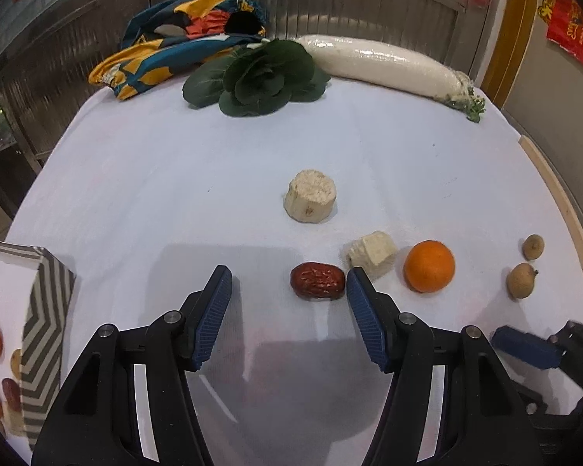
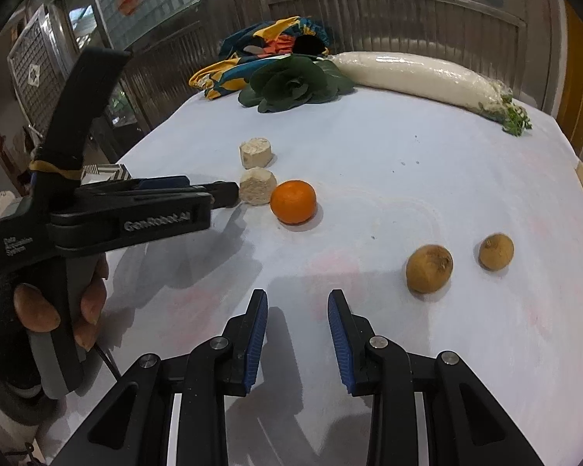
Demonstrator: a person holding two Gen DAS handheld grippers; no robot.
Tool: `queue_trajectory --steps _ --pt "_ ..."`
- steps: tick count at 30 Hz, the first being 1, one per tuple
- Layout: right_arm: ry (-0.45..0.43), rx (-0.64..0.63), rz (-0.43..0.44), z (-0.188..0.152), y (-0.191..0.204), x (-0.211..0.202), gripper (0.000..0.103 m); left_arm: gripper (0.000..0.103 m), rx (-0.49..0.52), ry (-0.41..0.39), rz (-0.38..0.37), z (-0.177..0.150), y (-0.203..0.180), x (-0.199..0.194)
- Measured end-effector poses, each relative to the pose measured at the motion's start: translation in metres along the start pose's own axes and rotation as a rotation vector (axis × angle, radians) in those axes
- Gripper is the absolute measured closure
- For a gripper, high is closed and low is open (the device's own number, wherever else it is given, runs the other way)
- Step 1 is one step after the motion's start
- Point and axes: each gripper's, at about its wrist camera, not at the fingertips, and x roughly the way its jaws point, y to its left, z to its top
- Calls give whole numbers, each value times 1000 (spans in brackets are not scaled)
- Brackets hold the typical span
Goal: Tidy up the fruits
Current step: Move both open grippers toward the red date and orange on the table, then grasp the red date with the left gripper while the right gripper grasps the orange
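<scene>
A wrinkled red date [image 1: 318, 281] lies on the white cloth between the fingers of my left gripper [image 1: 287, 275]. It sits close against the right pad, with a wide gap to the left pad, so the jaws are open. Just beyond it are a pale cut chunk [image 1: 371, 258], an orange [image 1: 429, 266] and two brown longans [image 1: 521, 280]. At the far left a zigzag-patterned box [image 1: 42, 310] holds oranges and a date. My right gripper [image 2: 297, 297] hovers open over bare cloth, with nothing between its pads. The nearer longan [image 2: 429, 268] lies ahead to its right and the orange [image 2: 293, 202] ahead.
A second pale chunk [image 1: 311, 196] lies mid-table. At the back are a wrapped white radish [image 1: 384, 64], a leafy green vegetable [image 1: 264, 77] and a colourful cloth bag [image 1: 182, 39]. A wooden table edge [image 1: 559, 209] runs along the right. A hand [image 2: 89, 303] holds the left tool.
</scene>
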Motion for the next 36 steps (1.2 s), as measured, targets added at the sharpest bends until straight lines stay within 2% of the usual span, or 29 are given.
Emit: queue_trajectory --steps 2,3,10,16,18,23,30,36 --pt "-1 -19 -7 4 2 2 72 68 6 -26 0 -2 3 -1" --pt "0 -29 -10 7 4 4 72 74 6 -24 -6 -2 4 -1" --pt "-9 -50 -36 24 6 20 72 74 -25 -14 -23 -5 7 -6" --pt "-25 -24 -45 44 5 37 72 74 -32 -2 -1 -16 6 -16" --pt "-22 -4 -9 50 5 45 72 74 -23 -1 5 -19 4 -17" --pt "-25 -10 -18 53 8 50 72 74 -19 -1 12 -20 2 -19" --pt "-46 -10 -27 44 13 38 74 74 -19 -18 28 -27 4 -29" --pt "-67 -3 -45 21 18 10 74 74 -13 -25 41 -40 4 -43"
